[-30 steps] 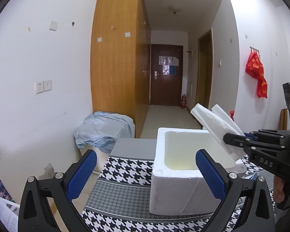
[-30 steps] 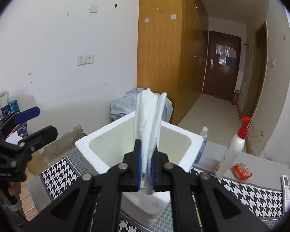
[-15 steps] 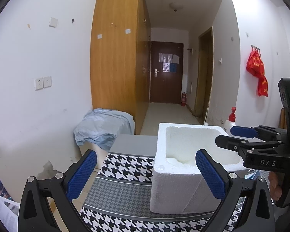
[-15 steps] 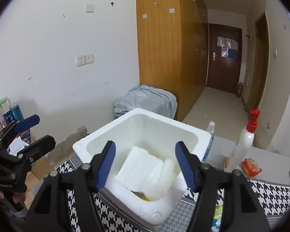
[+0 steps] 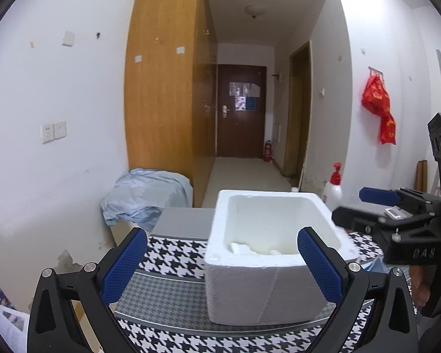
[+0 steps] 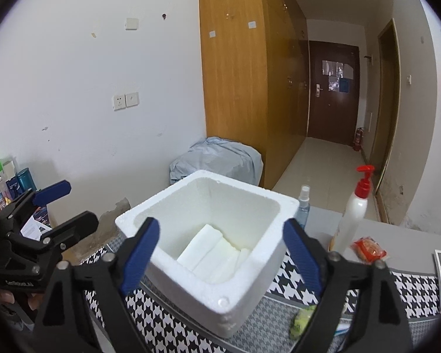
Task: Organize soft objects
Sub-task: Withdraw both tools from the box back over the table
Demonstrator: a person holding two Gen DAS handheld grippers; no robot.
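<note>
The white folded soft foam sheets [image 6: 211, 253] lie flat on the bottom of the open white polystyrene box [image 6: 208, 282], which stands on the table with the black-and-white houndstooth cloth [image 6: 411, 291]. The right gripper [image 6: 220, 256] hangs over the box's near side, its blue-padded fingers [image 6: 138, 250] opening wide with nothing pinched between them. The left gripper [image 5: 220, 267] points at the box from its other side, its fingers spread wide and empty. Beside the box stand a white pump bottle with a red top [image 6: 354, 209] and a small clear spray bottle [image 6: 303, 206].
</note>
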